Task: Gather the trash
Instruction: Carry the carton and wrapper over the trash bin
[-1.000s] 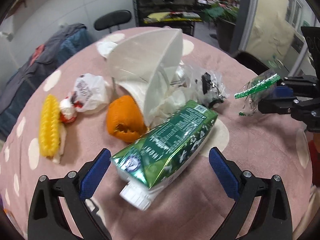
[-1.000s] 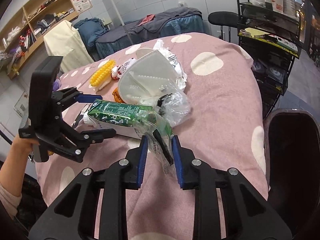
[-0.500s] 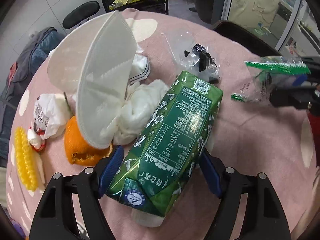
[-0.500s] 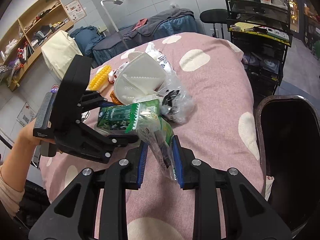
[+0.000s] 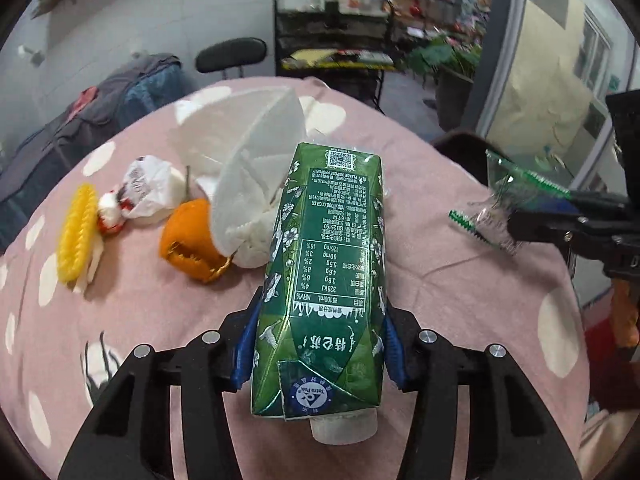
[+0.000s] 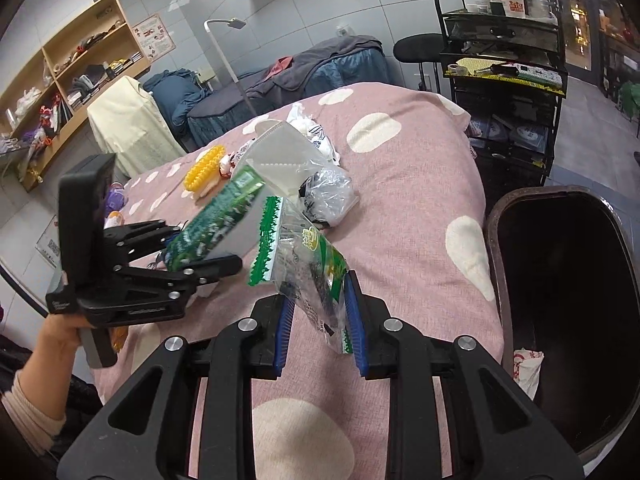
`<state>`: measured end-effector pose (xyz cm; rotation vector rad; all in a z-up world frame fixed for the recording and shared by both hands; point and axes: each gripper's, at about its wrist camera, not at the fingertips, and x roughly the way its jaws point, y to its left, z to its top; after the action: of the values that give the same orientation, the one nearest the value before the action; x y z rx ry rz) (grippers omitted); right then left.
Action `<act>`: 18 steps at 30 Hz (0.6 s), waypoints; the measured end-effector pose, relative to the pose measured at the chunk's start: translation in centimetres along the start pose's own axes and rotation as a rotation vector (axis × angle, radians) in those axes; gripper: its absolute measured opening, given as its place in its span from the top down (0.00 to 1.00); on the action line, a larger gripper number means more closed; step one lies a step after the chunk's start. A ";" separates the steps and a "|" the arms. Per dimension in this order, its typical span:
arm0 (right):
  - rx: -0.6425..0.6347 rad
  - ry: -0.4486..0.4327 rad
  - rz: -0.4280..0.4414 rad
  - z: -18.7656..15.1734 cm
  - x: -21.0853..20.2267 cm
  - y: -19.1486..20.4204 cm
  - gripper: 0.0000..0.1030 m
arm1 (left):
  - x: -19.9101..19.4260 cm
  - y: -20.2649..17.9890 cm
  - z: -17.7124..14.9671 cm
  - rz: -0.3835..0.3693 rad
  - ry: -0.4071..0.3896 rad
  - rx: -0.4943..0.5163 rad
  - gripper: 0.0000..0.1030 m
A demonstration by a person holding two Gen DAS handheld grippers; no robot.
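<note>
A green drink carton (image 5: 332,248) sits between the blue pads of my left gripper (image 5: 320,320), whose jaws are closing and press on both its sides. Its white cap points back at the camera. In the right wrist view the carton (image 6: 216,220) is tilted up off the pink spotted tablecloth (image 6: 400,200), held by the left gripper (image 6: 200,256). My right gripper (image 6: 318,312) is shut on a clear plastic wrapper with green edges (image 6: 304,256), above the cloth. The left wrist view shows that wrapper (image 5: 508,196) at the right.
On the cloth lie a white face mask (image 5: 248,168), orange peel (image 5: 188,240), a yellow ridged piece (image 5: 76,236), a crumpled white wrapper (image 5: 148,192) and a clear bag (image 6: 328,196). A dark bin (image 6: 560,300) stands open at the table's right edge. A black cart (image 6: 504,80) stands behind.
The left jaws have drawn in from wide apart onto the green carton and tipped it up off the cloth. The right gripper, still shut on the wrapper, has shifted towards the bin.
</note>
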<state>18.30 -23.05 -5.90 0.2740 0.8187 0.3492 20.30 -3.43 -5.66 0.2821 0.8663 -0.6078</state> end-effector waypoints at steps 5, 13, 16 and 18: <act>0.004 -0.027 -0.003 -0.1 -0.8 -0.3 0.75 | -2.5 -1.1 -0.9 -0.014 -0.094 -0.076 0.51; 0.006 -0.119 -0.059 0.0 -3.7 -2.4 0.76 | -4.5 -4.0 0.0 -0.009 -0.249 -0.150 0.51; 0.038 -0.155 -0.092 -0.1 -5.2 -4.2 0.76 | -5.0 -5.7 0.5 -0.006 -0.284 -0.131 0.51; 0.063 -0.172 -0.116 -0.2 -5.9 -5.4 0.76 | -5.2 -6.9 0.9 -0.007 -0.303 -0.108 0.51</act>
<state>15.50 -30.34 -4.08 0.3094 0.6732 0.1883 14.17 -7.36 -0.96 0.0857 0.6056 -0.5903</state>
